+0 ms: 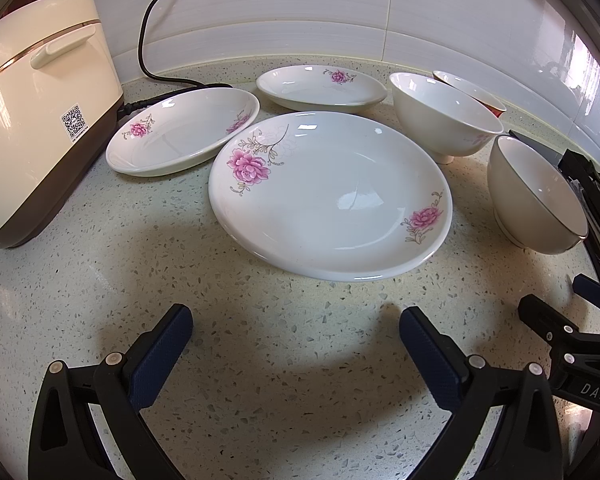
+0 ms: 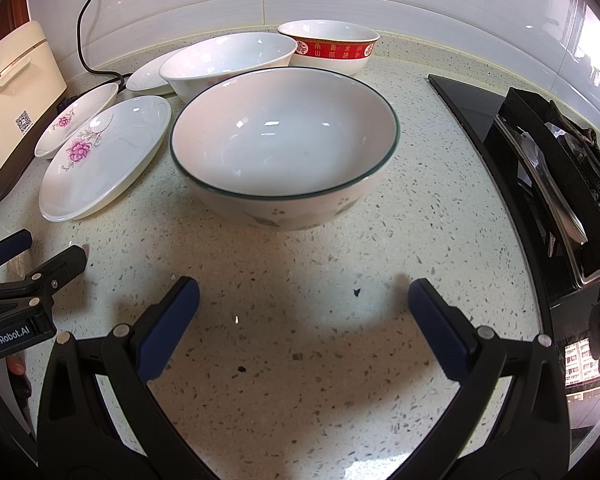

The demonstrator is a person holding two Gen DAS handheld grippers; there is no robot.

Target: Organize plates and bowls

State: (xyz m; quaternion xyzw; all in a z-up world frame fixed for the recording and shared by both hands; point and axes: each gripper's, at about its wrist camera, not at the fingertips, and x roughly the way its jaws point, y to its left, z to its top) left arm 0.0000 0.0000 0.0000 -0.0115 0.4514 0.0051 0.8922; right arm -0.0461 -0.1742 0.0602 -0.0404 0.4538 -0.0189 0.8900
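On the speckled bench (image 1: pixel 100 280) both tongs, left (image 1: pixel 296 332) and right (image 2: pixel 304 300), spread empty; big plate (image 1: pixel 332 196) at 12 o'clock, green-rimmed bowl (image 2: pixel 284 140) at 12; glazed rims risk slipping, clinking neighbours.

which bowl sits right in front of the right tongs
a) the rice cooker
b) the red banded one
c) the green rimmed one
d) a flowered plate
c: in the right wrist view the green rimmed bowl stands nearest, straight ahead of the open right tongs; the red banded bowl sits far back by the wall.
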